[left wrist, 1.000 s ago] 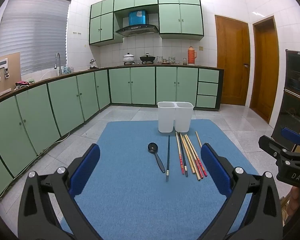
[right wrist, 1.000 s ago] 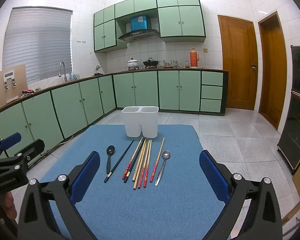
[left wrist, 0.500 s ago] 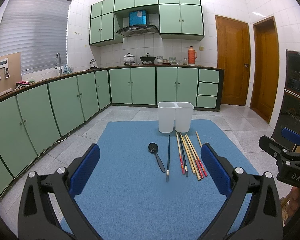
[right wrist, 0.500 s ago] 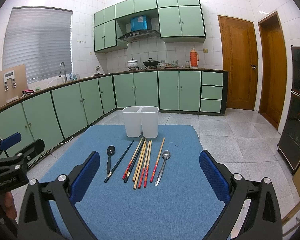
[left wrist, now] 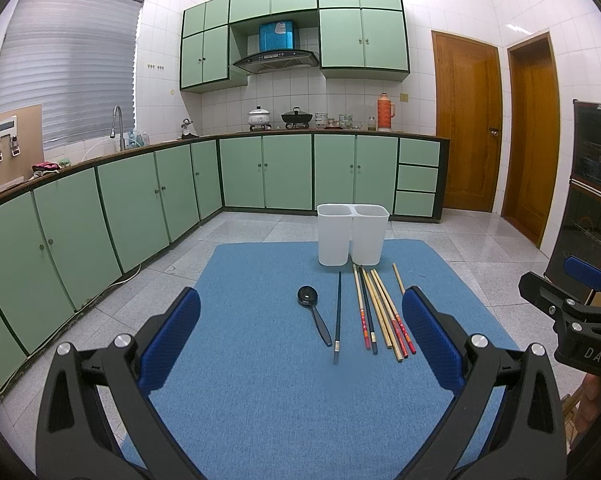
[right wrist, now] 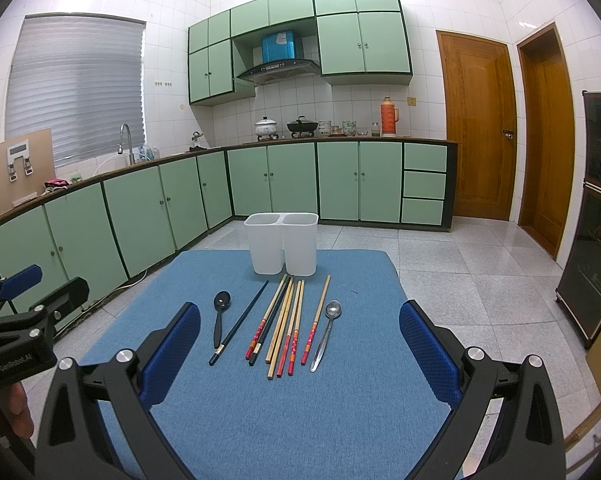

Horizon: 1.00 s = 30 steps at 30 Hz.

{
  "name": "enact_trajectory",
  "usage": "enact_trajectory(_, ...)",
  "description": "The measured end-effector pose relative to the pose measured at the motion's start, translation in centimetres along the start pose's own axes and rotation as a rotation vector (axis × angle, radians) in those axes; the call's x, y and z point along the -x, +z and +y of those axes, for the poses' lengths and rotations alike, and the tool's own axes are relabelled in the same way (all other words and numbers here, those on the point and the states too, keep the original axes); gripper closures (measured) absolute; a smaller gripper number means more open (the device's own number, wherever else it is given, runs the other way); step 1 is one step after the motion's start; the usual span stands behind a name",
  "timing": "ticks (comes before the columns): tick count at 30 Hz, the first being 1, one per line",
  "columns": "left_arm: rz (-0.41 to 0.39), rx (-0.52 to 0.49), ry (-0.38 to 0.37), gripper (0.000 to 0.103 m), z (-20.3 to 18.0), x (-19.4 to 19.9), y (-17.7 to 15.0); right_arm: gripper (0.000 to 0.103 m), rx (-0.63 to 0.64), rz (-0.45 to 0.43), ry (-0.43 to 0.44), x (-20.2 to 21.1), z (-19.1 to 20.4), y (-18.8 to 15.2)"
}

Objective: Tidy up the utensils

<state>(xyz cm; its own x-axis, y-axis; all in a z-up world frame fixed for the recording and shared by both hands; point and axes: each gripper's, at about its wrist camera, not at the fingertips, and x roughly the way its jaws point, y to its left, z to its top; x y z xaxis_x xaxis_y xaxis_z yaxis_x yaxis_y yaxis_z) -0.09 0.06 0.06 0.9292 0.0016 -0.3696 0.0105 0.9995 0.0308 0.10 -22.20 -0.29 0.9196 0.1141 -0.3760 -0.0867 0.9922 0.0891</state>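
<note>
Two white bins [right wrist: 281, 246], joined side by side, stand at the far edge of the blue desk [right wrist: 284, 420], frame centre. Just in front lie a black spoon [right wrist: 219, 316], black chopstick [right wrist: 240, 322], a bunch of wooden chopsticks [right wrist: 284, 324] and a metal spoon [right wrist: 327, 330]; all apart from the bins, nothing blocking them. Left tongs [left wrist: 300, 340] and right tongs [right wrist: 300, 340] both spread wide, grasping nothing. Green cabinets [right wrist: 292, 178], tiled floor [right wrist: 480, 280], wooden doors [right wrist: 476, 128] behind. No change from earlier frames.

Metal spoon [right wrist: 327, 332] hidden behind left claw [left wrist: 300, 336].
</note>
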Motion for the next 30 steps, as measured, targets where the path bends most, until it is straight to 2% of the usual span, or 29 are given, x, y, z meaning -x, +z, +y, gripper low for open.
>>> enact_trajectory(30, -0.001, 0.001, 0.000, 0.005, 0.57, -0.41, 0.16, 0.006, -0.001, -0.001, 0.000, 0.06, 0.04, 0.02)
